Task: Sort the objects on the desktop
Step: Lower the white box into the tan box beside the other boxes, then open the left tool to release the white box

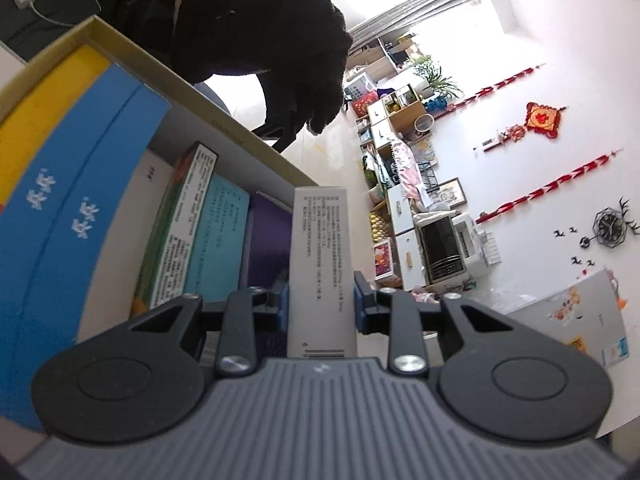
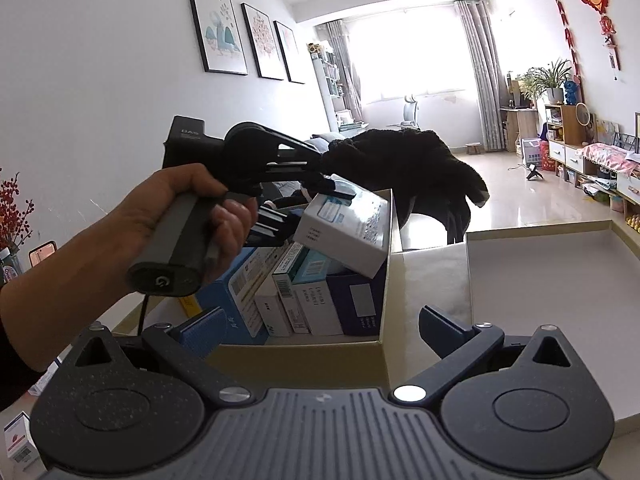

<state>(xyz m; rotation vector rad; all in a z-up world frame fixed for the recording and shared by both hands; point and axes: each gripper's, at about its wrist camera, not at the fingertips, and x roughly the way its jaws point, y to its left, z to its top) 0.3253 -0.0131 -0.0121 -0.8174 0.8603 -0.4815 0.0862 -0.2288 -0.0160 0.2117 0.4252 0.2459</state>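
Note:
My left gripper [image 1: 320,300] is shut on a white medicine box [image 1: 322,264] and holds it tilted over the right end of a gold-rimmed cardboard box [image 1: 240,128]. That box holds several packed cartons: yellow, blue [image 1: 68,208], green, teal [image 1: 218,240] and purple. In the right wrist view the same white box [image 2: 346,236] hangs in the left gripper [image 2: 308,204] above the cartons in the cardboard box [image 2: 304,354]. My right gripper [image 2: 320,332] is open and empty, low in front of that box's near wall.
An empty gold-rimmed lid or tray [image 2: 548,276] lies to the right of the box. A black garment [image 2: 416,168] hangs over a chair behind it. Small boxes [image 2: 18,436] lie at the lower left. A charger and cable [image 1: 28,0] lie at the far left.

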